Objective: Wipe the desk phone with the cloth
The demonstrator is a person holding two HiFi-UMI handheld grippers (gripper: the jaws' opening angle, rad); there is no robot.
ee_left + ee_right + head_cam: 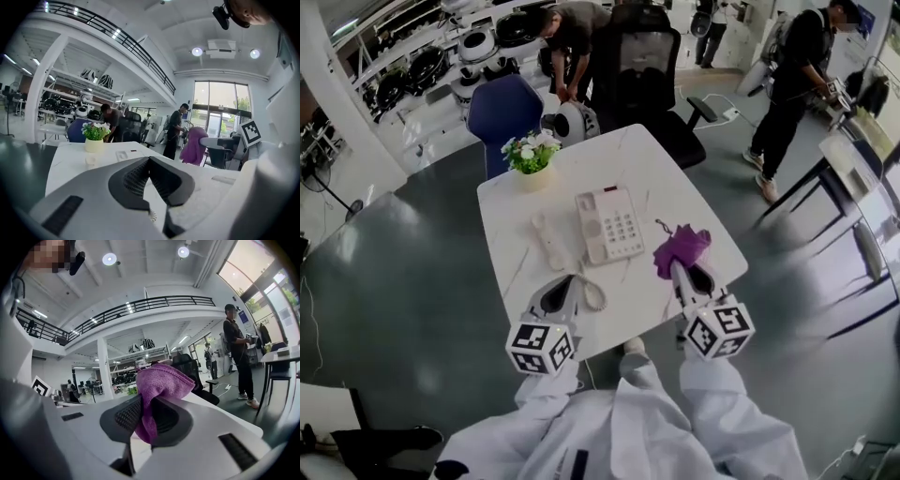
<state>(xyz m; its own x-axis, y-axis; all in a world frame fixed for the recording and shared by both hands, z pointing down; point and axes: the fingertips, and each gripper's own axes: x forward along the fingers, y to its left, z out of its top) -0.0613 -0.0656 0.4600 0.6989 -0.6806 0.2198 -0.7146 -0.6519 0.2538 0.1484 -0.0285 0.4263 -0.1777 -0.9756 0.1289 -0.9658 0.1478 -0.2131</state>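
The right gripper (679, 269) is pinching the cloth (681, 247) by the tabletop's (661, 183) right edge. The left gripper (573, 284) is hovering with jaws pressed together, empty.

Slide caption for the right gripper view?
Right gripper clamped on the purple cloth, with an office chair and a standing person beyond.

Seen from above, a white desk (675, 178) carries a desk phone (608, 223) (its handset (548, 240) lies alongside, left), with the right tongs (680, 267) holding a purple cloth (680, 248) just beside it.
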